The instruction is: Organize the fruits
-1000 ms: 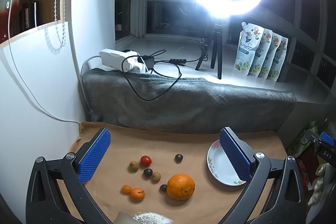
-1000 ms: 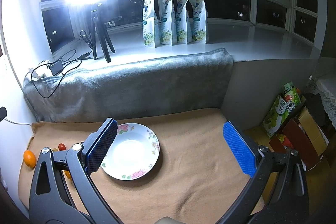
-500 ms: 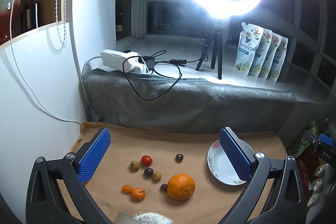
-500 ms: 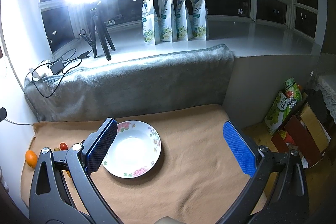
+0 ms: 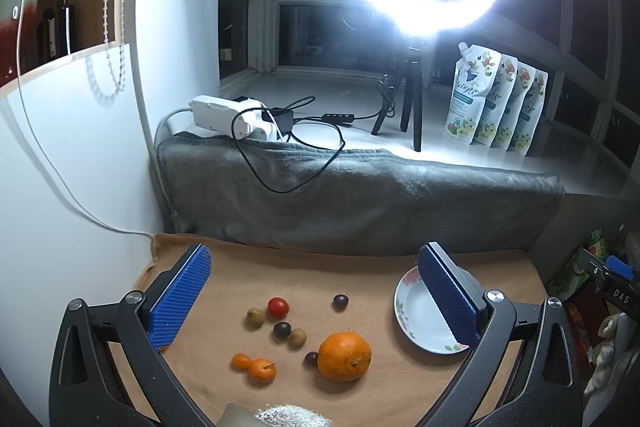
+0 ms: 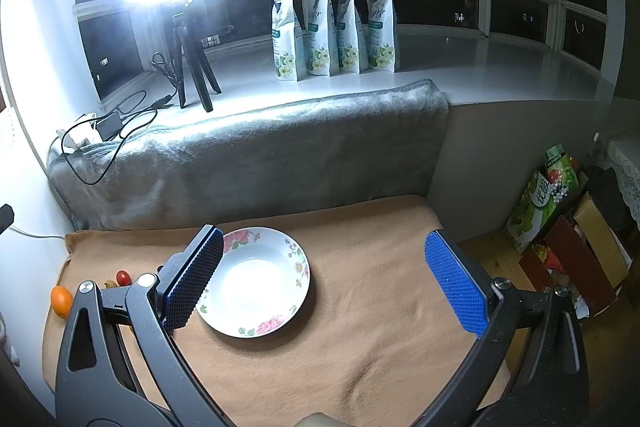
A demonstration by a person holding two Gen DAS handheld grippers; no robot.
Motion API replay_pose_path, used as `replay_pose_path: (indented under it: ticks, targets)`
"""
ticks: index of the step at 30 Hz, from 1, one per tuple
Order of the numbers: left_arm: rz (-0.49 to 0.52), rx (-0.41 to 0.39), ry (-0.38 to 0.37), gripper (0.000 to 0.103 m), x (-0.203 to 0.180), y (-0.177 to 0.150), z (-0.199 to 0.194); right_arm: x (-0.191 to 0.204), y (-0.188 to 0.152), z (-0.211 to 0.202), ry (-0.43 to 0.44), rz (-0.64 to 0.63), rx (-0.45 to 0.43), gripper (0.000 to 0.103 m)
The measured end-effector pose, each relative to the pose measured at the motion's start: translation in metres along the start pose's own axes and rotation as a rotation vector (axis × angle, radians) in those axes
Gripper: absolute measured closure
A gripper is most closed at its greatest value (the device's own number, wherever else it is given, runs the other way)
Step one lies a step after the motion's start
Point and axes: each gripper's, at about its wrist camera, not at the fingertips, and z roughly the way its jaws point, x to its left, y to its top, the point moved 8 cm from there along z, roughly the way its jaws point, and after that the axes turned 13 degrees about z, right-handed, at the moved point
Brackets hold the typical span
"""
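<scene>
In the left wrist view a large orange [image 5: 344, 356] lies on the tan cloth [image 5: 360, 283] among small fruits: a red cherry tomato [image 5: 278, 307], two kumquats [image 5: 256, 369], dark grapes [image 5: 340, 301] and brownish longans [image 5: 297, 337]. A white floral plate [image 5: 416, 311] lies empty to their right, partly behind the right finger. My left gripper [image 5: 316, 297] is open and empty above the fruits. My right gripper [image 6: 324, 283] is open and empty above the plate [image 6: 256, 291]. A kumquat [image 6: 61, 301] and the tomato [image 6: 123, 277] show at the right wrist view's left edge.
A grey rolled blanket [image 5: 360, 199] runs along the back of the cloth. Behind it the sill holds a ring light on a tripod [image 5: 416, 95], a power strip with cables [image 5: 228, 115] and several pouches [image 5: 496, 103]. A white wall [image 5: 60, 187] stands left; boxes and bags [image 6: 560, 227] stand on the floor right.
Both grippers have shifted only slightly; the right one has drifted a little so the plate sits more centred. Both stay open. No fruit has moved.
</scene>
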Motion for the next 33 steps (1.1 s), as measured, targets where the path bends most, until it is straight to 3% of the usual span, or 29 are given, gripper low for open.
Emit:
replay_pose_path:
  ticks: [27, 33]
  targets:
    - [0.003, 0.0, 0.001, 0.001, -0.0005, -0.0022, 0.004, 0.0025, -0.0015, 0.0031, 0.003, 0.0, 0.011, 0.0]
    - [-0.002, 0.014, 0.002, 0.001, 0.0006, -0.0079, 0.0075, 0.0087, -0.0094, 0.0098, 0.019, 0.002, 0.047, 0.0]
